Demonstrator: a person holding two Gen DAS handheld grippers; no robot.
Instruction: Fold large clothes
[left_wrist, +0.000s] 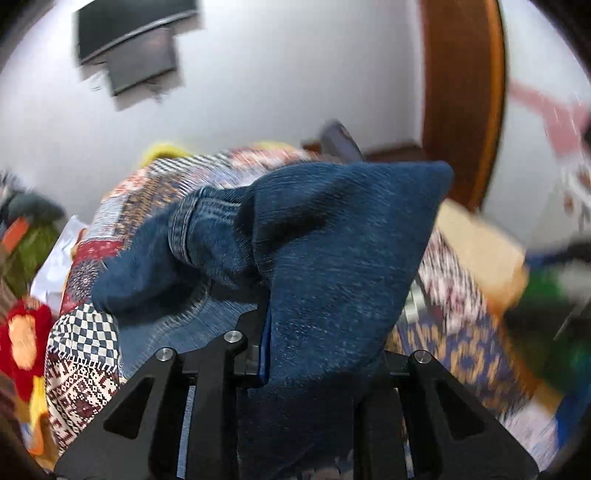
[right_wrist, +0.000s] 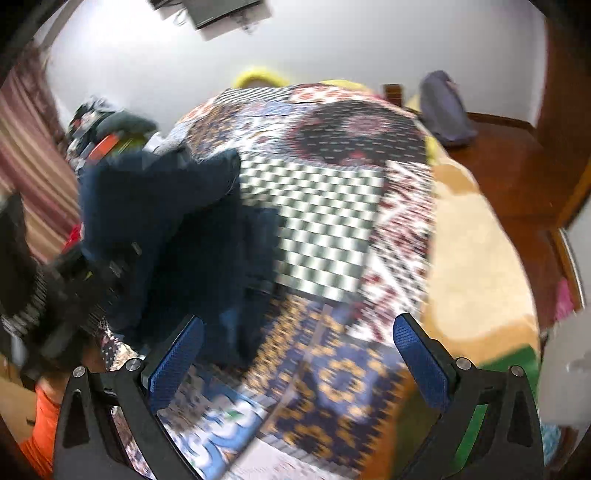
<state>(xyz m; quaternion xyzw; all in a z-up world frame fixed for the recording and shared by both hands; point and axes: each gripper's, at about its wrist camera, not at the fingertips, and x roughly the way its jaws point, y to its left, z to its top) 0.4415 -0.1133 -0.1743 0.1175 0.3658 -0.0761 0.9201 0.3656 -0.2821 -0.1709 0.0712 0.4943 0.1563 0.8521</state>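
My left gripper (left_wrist: 264, 354) is angled downward, its jaws nearly together and clamped on a fold of the blue jeans (left_wrist: 332, 240), which drape over the right finger and hide it. My right gripper (right_wrist: 297, 354) also tilts down, its blue-padded fingers (right_wrist: 177, 363) spread wide with nothing between them.

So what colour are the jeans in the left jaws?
Dark blue denim jeans, seen best in the left wrist view.

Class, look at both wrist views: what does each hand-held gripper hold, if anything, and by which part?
The left hand-held gripper is clamped on the blue jeans, at a bunched fold of denim. The right hand-held gripper is open and holds nothing.
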